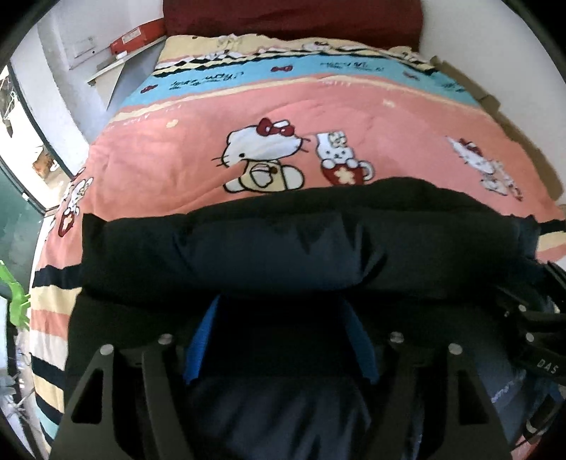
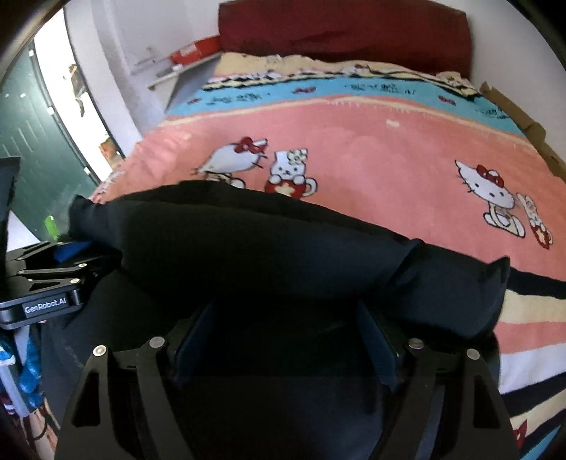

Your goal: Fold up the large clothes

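Observation:
A large dark navy padded garment (image 1: 269,247) lies bunched across the near part of the bed and shows in the right wrist view (image 2: 269,254) too. My left gripper (image 1: 279,336) has its blue-padded fingers (image 1: 201,339) spread with the garment's thick fold between them; the fingertips are buried in the cloth. My right gripper (image 2: 283,339) has its fingers (image 2: 378,346) likewise spread around the garment's fold near its right end. The left gripper's body (image 2: 53,279) shows at the left edge of the right wrist view, and the right gripper's body (image 1: 537,339) at the right edge of the left wrist view.
The bed carries a pink cartoon-cat blanket (image 1: 389,116) with striped edges. A dark red headboard (image 2: 339,32) stands at the far end. A shelf with a red box (image 1: 138,35) is at the far left, next to a doorway (image 2: 81,92). Cardboard (image 2: 523,120) lines the bed's right side.

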### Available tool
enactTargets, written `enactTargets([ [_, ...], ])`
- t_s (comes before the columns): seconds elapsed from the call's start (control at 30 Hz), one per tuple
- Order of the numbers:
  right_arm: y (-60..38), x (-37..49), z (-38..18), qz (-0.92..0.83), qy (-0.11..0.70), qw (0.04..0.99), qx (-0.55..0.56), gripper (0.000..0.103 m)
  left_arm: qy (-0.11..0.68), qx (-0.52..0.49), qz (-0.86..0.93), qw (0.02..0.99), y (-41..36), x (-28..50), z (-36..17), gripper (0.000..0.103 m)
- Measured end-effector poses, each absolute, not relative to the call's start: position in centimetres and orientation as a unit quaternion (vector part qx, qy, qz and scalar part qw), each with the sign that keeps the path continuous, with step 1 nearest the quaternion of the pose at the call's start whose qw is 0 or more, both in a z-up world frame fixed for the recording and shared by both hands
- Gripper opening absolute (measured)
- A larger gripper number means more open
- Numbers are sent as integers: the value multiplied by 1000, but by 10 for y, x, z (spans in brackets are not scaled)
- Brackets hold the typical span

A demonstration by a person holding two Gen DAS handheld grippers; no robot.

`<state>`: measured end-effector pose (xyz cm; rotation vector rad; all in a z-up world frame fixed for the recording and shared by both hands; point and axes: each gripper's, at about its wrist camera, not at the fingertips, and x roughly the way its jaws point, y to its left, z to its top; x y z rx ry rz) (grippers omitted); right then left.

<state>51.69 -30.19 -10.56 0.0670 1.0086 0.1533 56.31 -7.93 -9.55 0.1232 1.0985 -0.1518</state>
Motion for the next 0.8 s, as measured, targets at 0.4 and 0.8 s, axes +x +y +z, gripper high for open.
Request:
enactTargets([
  [0.4, -310, 534, -130, 63, 499, 863, 55, 84, 526, 61, -58, 847, -81, 564, -109, 71],
  [0.8, -326, 437, -91, 92, 427, 897, 71, 84, 464, 17, -57, 884, -16, 484, -82, 71],
])
